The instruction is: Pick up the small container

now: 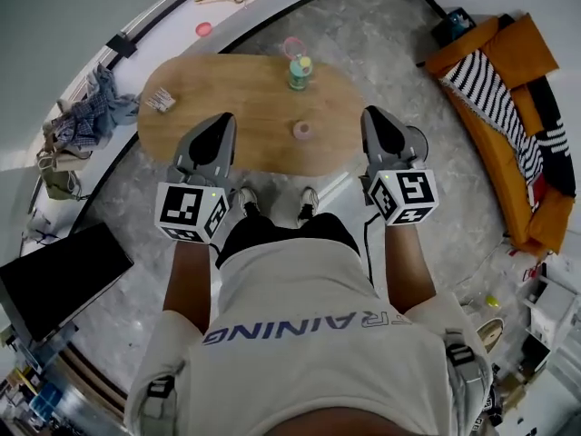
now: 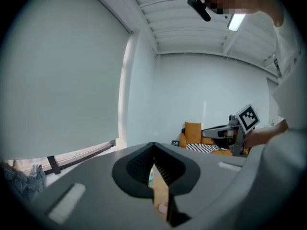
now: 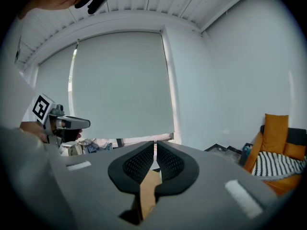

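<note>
Left tool point(image 1: 221, 121) and right tool point(image 1: 373, 114) point up-frame over tabletop point(image 1: 200, 89) edge, jaws together, empty; small container point(image 1: 301, 130) pink, round, mid-frame.

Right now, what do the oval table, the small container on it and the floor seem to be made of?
Oval table: wood or wood-look laminate, matte, judging by its warm brown tone and faint grain.
Small container: probably plastic, pale pink and smooth, but too small to be sure.
Floor: stone or marble-look tile, grey with pale veining and a slight sheen.
</note>
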